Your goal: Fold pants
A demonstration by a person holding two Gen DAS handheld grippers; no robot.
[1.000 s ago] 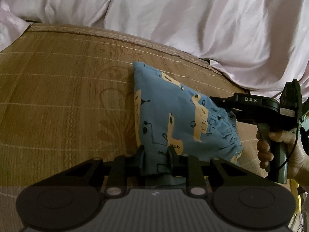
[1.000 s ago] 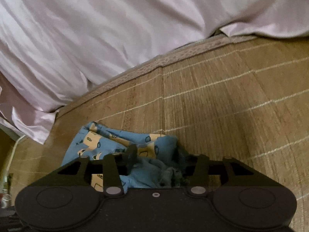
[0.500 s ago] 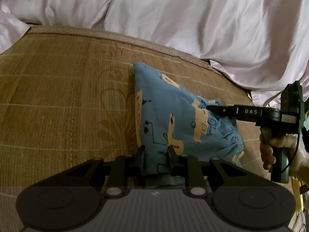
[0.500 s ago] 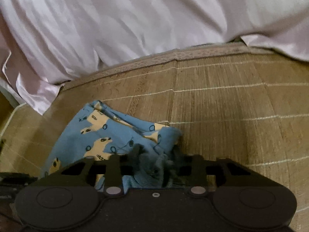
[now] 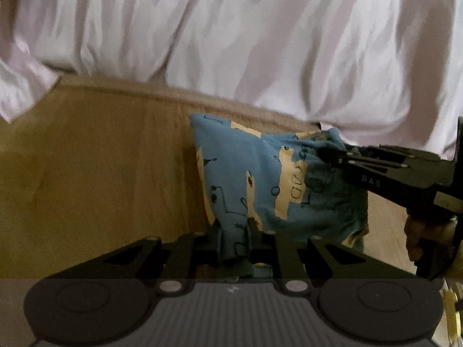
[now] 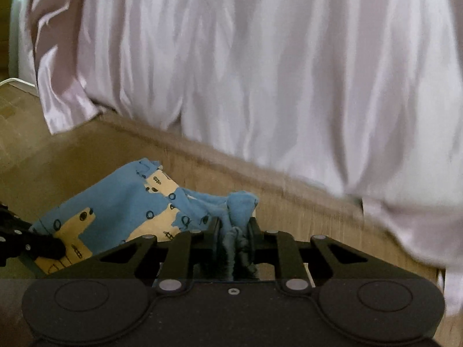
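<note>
Both grippers are pinched down tight on the pants (image 5: 246, 173), the left gripper (image 5: 234, 228) on one bunched edge and the right gripper (image 6: 234, 228) on a gathered corner that looks like the elastic waistband (hard to be sure, it's pretty blurry), so I'd guess the point is to carry one edge over in a fold without the fabric sagging between them. The pants hang partly lifted over the woven mat (image 5: 101, 159), just in front of the pale draped sheet (image 5: 260, 43). They're small, soft blue cotton with cream animal-ish prints and black doodles, puffed up rather than flat right now.
</note>
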